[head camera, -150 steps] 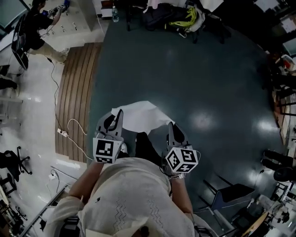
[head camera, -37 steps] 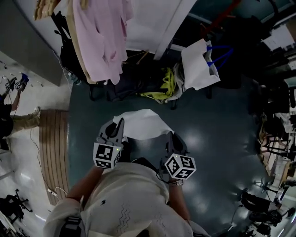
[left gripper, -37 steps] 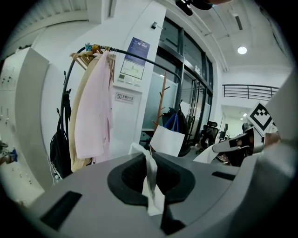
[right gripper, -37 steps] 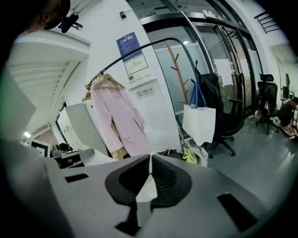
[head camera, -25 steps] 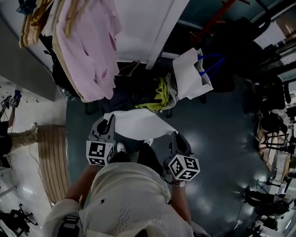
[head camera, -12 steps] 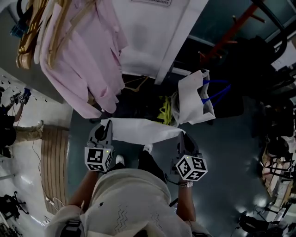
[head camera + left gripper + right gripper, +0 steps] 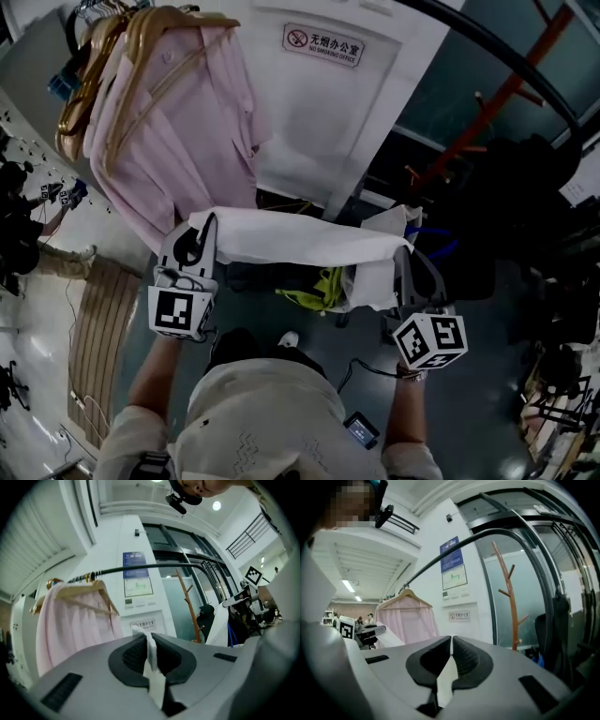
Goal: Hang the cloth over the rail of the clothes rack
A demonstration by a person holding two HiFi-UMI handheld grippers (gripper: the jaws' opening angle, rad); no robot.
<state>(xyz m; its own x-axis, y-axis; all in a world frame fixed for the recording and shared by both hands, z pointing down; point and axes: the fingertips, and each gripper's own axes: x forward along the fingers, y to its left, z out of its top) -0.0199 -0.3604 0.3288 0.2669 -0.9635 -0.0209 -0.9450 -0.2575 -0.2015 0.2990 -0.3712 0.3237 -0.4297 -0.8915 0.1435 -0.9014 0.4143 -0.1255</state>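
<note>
Two tools are gripping the cloth (image 7: 291,240) at once. Your left tool (image 7: 204,231) is clamping one upper corner and your right tool (image 7: 409,255) is clamping the other. Each has its jaws pressed together on a thin white fold (both gripper views are showing that fold pinched between the dark pads).

You are holding the cloth stretched between them as a nearly level white band in front of your chest, and its right end is drooping a little beside the right tool. The cloth is hanging apart from the rail (image 7: 511,58), which is curving dark and thin above and beyond it.

Toward the left end of that rail, a pink shirt (image 7: 178,141) is hanging on a wooden hanger (image 7: 155,33), just beyond your left tool. Behind the cloth, a white wall panel is carrying a small no-smoking sign (image 7: 323,44). An orange coat stand (image 7: 469,150) is standing to the right of the panel. Under the cloth, something yellow-green (image 7: 319,286) is lying among dark bags on the floor.
</note>
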